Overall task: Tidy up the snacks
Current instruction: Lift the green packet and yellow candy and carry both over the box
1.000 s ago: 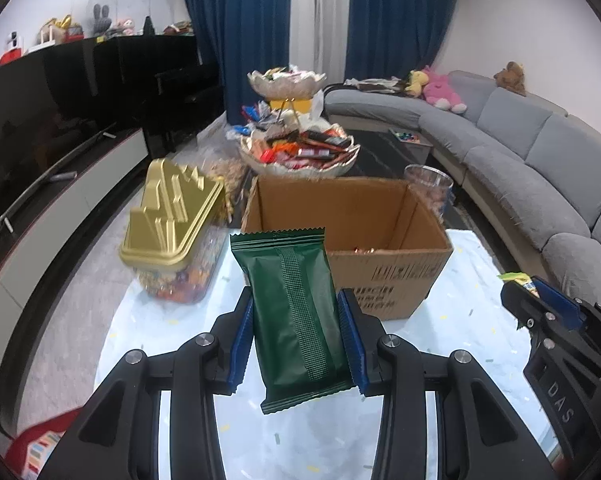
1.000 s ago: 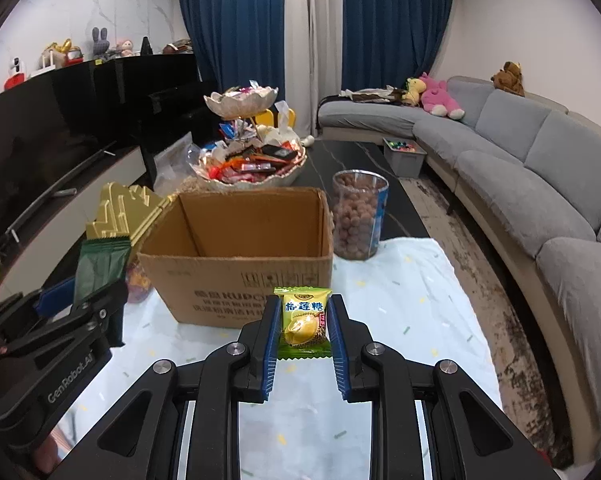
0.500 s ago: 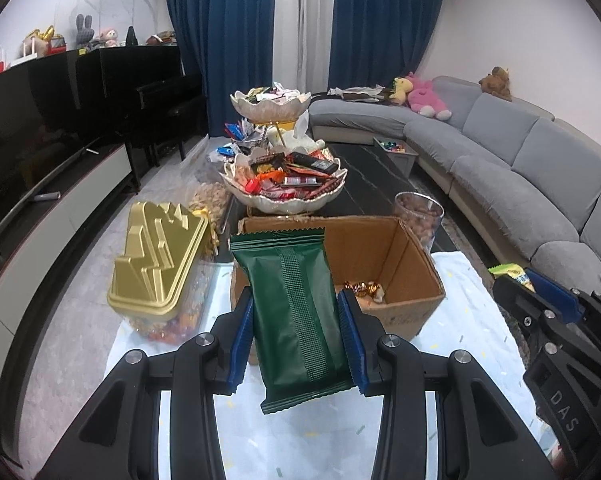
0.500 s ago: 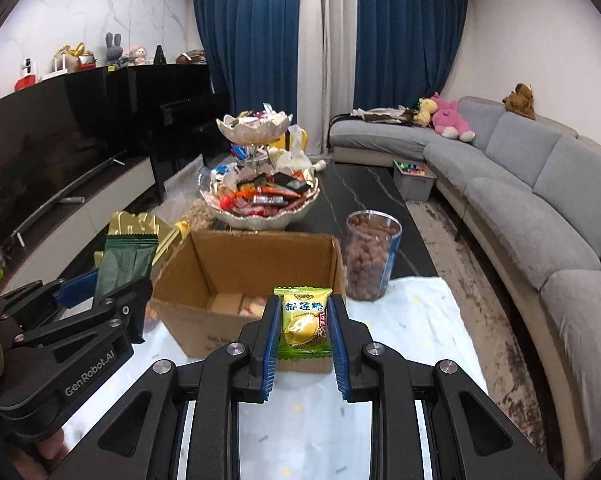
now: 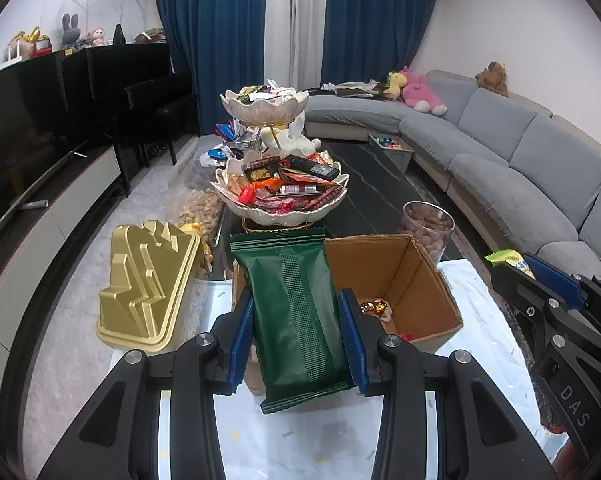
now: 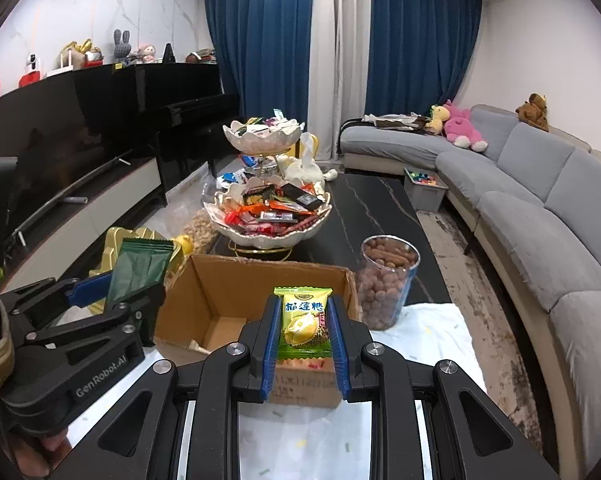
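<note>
While both grippers grasp snack packets, cardboard box (image 6: 260, 312), seemingly near-empty, fronts tiered snack bowl (image 6: 268, 216).

Deep blue floor-length curtains (image 6: 268, 60) flank a white sheer panel (image 6: 338, 60) on the far wall. A curved grey fabric sofa (image 6: 540, 200) runs along the right; a glossy black upright piano (image 6: 172, 96) stands left, beneath a white marble-veined wall (image 6: 80, 8). The floor is pale grey tile (image 5: 140, 192).

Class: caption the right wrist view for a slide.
Right tool holds a durian candy above the box.
</note>
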Motion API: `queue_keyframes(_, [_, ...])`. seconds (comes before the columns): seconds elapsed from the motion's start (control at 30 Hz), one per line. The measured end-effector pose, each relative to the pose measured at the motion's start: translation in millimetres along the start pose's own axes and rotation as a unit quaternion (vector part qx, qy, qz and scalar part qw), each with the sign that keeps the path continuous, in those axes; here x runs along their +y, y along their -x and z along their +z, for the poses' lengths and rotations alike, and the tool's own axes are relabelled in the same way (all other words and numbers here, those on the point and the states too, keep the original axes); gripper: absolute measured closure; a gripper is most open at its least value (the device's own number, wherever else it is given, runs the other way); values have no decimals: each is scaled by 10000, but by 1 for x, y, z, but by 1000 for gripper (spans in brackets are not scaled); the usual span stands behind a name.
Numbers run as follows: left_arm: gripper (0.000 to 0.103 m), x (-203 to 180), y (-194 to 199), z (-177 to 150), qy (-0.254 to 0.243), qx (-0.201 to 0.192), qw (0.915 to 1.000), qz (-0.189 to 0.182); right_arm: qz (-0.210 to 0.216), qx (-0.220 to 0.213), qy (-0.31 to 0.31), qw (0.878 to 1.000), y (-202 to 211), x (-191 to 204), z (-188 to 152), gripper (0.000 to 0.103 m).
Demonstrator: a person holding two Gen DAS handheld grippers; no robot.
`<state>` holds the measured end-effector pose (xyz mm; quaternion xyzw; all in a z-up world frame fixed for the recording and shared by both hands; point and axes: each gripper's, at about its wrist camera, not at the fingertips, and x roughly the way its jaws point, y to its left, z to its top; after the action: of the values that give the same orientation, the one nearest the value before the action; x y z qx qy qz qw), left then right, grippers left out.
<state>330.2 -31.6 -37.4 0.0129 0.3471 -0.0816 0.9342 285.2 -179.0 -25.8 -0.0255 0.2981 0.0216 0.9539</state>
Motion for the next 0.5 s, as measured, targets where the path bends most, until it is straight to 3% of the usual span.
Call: queue_keyframes(0.5, [63,11,-43,19,-38,218,9997,-87,126,250,24,9996,-49,4,26,78])
